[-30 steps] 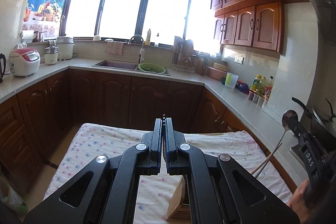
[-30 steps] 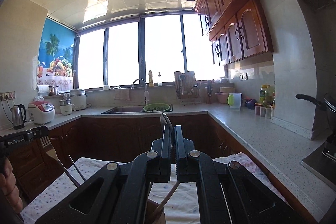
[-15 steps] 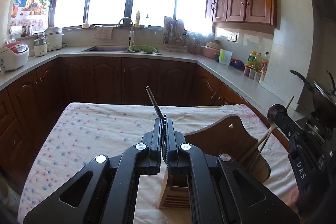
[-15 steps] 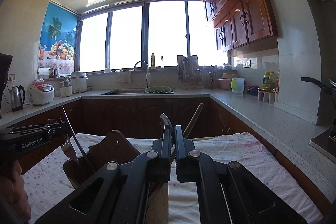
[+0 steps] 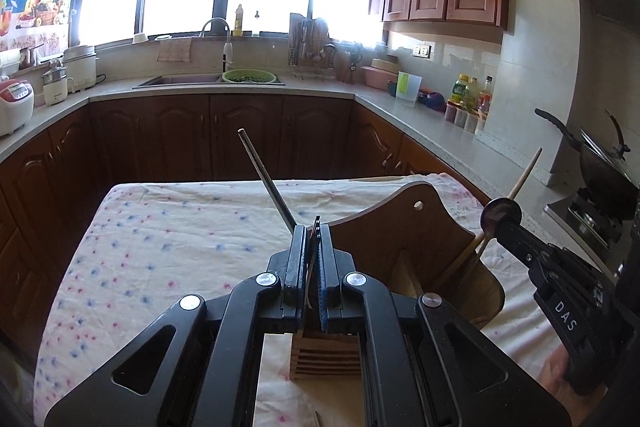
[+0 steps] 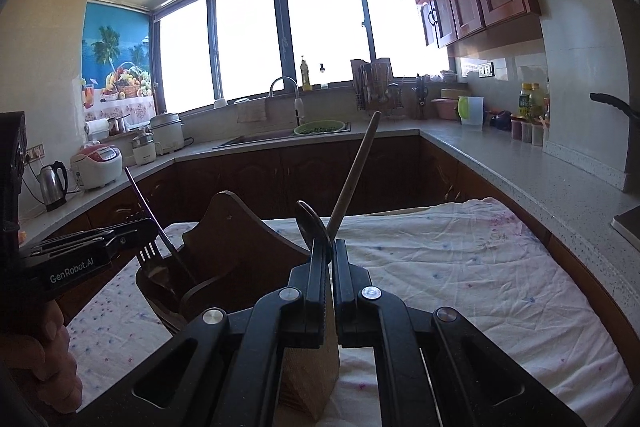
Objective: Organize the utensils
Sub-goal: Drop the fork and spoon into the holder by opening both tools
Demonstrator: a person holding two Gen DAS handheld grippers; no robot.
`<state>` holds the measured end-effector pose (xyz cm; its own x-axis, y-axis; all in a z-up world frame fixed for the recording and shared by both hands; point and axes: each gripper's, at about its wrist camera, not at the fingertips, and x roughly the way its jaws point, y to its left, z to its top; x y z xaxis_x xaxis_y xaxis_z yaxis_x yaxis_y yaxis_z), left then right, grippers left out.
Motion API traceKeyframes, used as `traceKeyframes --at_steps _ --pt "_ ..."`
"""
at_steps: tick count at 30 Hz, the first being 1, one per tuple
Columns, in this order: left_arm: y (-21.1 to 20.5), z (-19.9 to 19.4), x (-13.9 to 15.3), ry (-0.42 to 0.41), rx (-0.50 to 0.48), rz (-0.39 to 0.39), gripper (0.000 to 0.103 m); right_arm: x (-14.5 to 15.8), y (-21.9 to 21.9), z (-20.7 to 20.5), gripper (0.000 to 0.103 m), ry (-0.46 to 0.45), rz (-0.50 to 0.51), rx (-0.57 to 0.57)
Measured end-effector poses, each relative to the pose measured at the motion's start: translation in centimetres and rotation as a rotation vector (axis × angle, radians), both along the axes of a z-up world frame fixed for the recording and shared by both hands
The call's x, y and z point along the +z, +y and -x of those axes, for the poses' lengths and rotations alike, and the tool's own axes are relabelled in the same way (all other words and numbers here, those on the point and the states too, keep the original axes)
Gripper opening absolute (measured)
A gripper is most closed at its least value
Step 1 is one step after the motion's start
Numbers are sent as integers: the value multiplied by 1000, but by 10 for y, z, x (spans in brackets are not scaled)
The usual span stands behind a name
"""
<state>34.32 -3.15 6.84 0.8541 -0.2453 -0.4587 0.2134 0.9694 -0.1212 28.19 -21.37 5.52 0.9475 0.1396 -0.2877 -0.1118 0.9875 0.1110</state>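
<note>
As both hands have sunk toward the table over the last second, my left gripper [image 5: 314, 227] is clamped shut on a fork [image 6: 147, 254], tines up, and my right gripper [image 6: 331, 247] is clamped on a spoon [image 6: 310, 221], bowl up. A moment ago I saw mostly windows. Now the wooden holder [image 6: 232, 227] sits directly under both sets of tips, so I judge both utensils are being lowered in and are near release.

Below the left tips, the fork's handle dips into the holder's near compartment. A dark metal rod [image 5: 262, 175] slants up just past those tips, but I cannot tell whether it is gripped or only standing there. A wooden stick [image 6: 358, 167] leans up beyond the right tips, its foot in the far compartment beside the spoon's handle. Beyond the holder, the flowered cloth [image 5: 180, 247] spreads away.
</note>
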Motion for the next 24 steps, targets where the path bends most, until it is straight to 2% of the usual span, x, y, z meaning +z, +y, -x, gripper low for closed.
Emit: traceKeyframes --at_steps 6,7,8,9,10,11,13,14,16,17,19,24 --pt "6 -1 2 40 0 39 8 1 -4 -1 8 26 -38 12" --pt "8 0 2 47 1 46 17 1 -6 0 8 30 -49 12" --pt "10 2 3 47 7 53 31 1 -8 1 9 36 -60 13" --pt "13 5 5 40 15 61 37 1 -9 2 10 40 -72 13" --pt "15 9 7 32 25 67 47 1 -12 4 15 44 -90 17" --pt "18 13 9 23 31 75 52 2 -16 6 18 50 -109 18" --pt "24 22 12 11 33 92 54 2 -23 12 32 59 -151 21" --pt "27 27 13 8 41 95 58 2 -27 15 37 60 -170 23" --pt "35 37 14 3 59 104 65 4 -34 24 58 61 -203 15" --pt "40 42 13 4 69 110 69 5 -38 29 65 60 -219 12" --pt "47 52 10 13 85 118 74 5 -46 40 87 54 -246 -1" --pt "60 79 -9 69 100 124 75 -1 -57 69 93 72 -274 -7"
